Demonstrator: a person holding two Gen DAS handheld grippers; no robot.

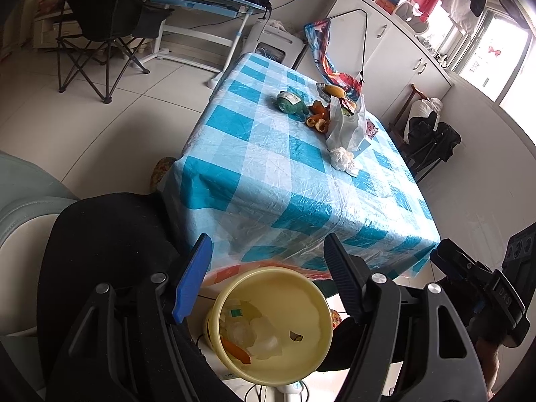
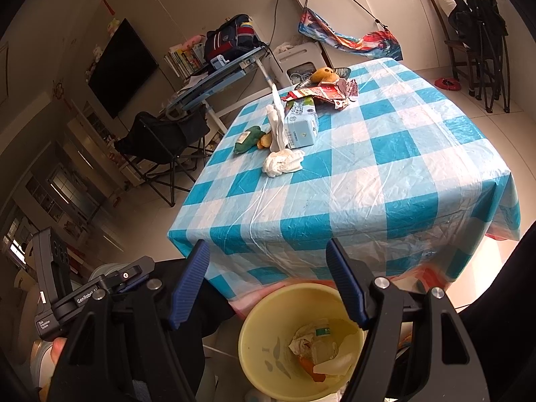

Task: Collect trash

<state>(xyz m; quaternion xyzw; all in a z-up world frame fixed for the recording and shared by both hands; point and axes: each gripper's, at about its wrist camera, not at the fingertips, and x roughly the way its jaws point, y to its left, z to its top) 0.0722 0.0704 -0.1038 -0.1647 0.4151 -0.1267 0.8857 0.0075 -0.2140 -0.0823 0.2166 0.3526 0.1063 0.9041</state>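
A yellow bin (image 1: 271, 325) (image 2: 301, 338) stands on the floor at the table's near edge, with tissue, wrappers and orange peel inside. My left gripper (image 1: 268, 251) and my right gripper (image 2: 268, 258) both hover above it, open, with nothing between their fingers. On the checked tablecloth (image 1: 301, 174) (image 2: 385, 154) lie a crumpled white tissue (image 1: 341, 159) (image 2: 283, 162), a green pouch (image 1: 289, 102) (image 2: 248, 139), orange peels (image 1: 318, 117), a white plastic bag (image 1: 348, 124), a blue-white carton (image 2: 301, 127), torn red wrappers (image 2: 325, 93) and a banana (image 1: 335, 90) (image 2: 323, 73) on a dish.
A black folding chair (image 1: 100, 33) (image 2: 164, 137) and a blue desk (image 1: 201, 0) stand beyond the table. A dark chair with bags (image 1: 425, 130) (image 2: 475, 33) is by the white cabinets. A person's dark-clothed lap (image 1: 110, 251) sits beside the bin.
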